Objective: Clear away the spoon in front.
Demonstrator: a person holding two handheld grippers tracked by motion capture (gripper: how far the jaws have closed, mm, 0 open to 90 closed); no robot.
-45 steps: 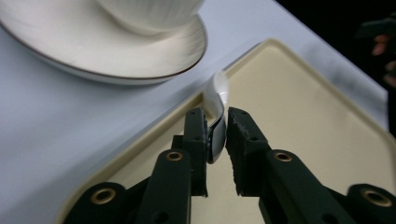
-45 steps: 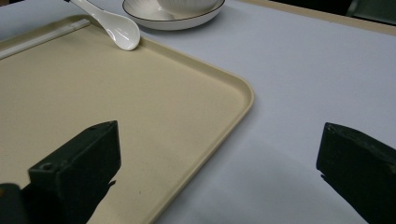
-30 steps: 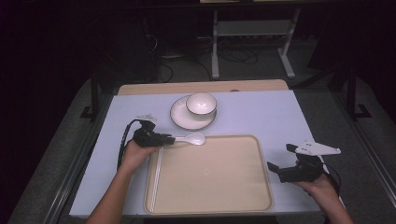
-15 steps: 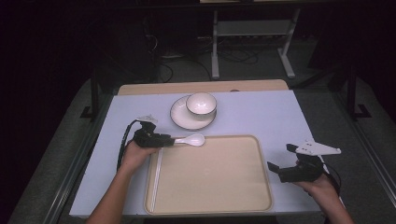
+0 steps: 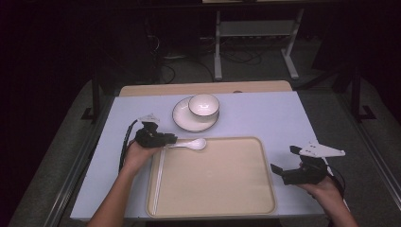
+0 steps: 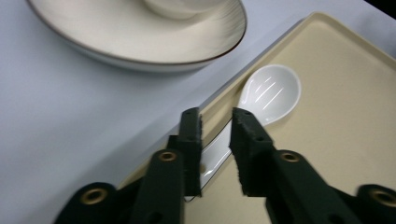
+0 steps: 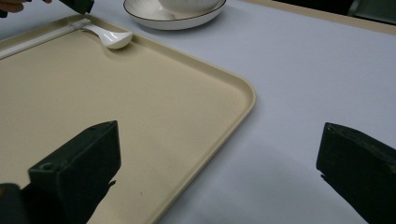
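Now left tongs [image 6: 215, 126] closing astride glossy white spoon [image 6: 268, 91] handle; right tongs [image 7: 219, 172] wide open.

Left forearm: entered from the bottom edge of the high view, angled up and slightly rightward, bare to the wrist. Left hand [image 5: 137, 153]: wrapped around the gripper body, cable trailing off behind. Left gripper [image 6: 215, 128]: pointed rightward and held low; jaws had just been closing, narrow gap remaining, pads apparently not yet pressing.

Right forearm: entered at the bottom right corner. Right hand [image 5: 324, 185]: cupped beneath its tool. Right gripper [image 5: 282, 164]: pointed leftward, grey three-cornered plate on top, jaws spread wide apart with nothing between them.
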